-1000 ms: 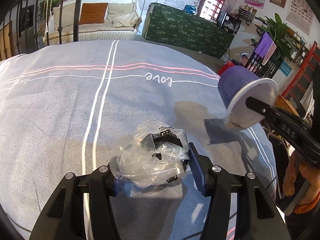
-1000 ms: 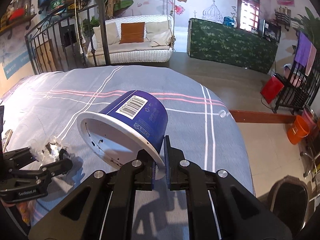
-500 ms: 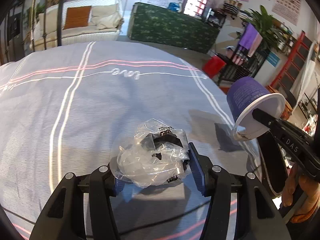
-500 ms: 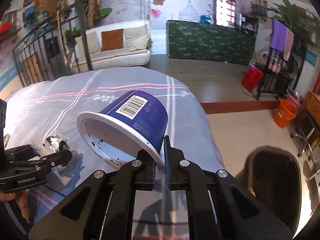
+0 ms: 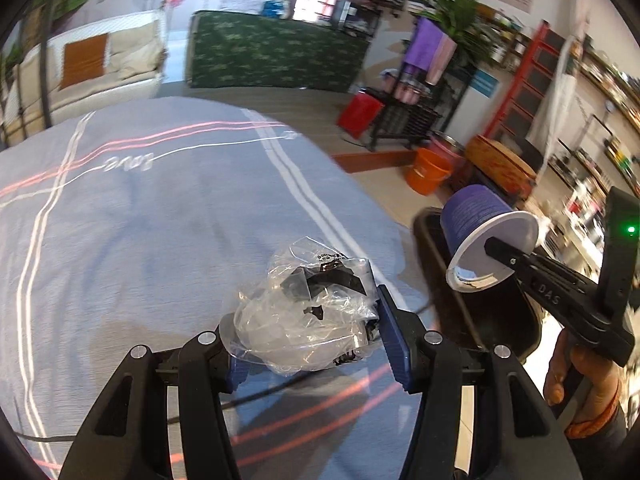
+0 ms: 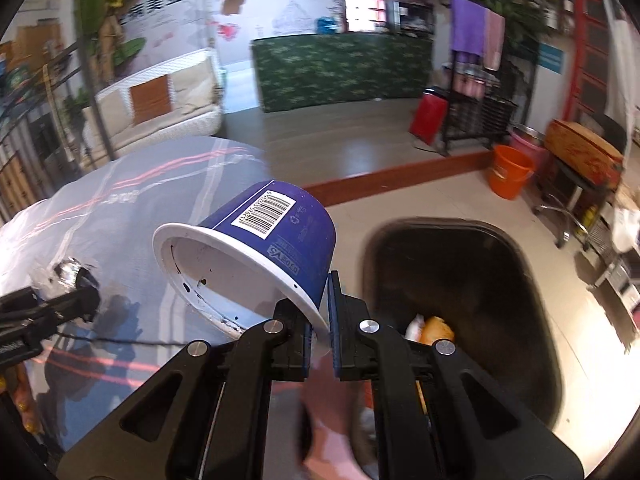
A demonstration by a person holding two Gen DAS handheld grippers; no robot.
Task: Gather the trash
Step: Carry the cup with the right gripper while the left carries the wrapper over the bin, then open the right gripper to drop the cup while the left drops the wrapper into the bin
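My left gripper [image 5: 308,336] is shut on a crumpled clear plastic bag [image 5: 304,316] with black bits inside, held above the grey-blue bedspread [image 5: 140,220]. My right gripper [image 6: 320,312] is shut on the white rim of a blue paper cup [image 6: 264,248] with a barcode label, tilted with its mouth facing me. The same cup [image 5: 480,236] and right gripper [image 5: 496,246] show at the right of the left wrist view. A black trash bin [image 6: 472,300] stands on the floor just right of the cup, with some wrappers inside. The bin [image 5: 436,248] also sits beside the bed's edge.
An orange bucket [image 6: 510,170] and a pink pot stand on the floor beyond the bin. A black rack with purple towels [image 6: 476,92], a red bag [image 6: 430,116], a green-covered table [image 6: 344,72] and a white sofa [image 6: 160,104] lie farther off. A thin black cable crosses the bedspread.
Both grippers have swung right, from over the middle of the bed towards its right edge, each keeping its load. The black bin has come into full view beside the cup.
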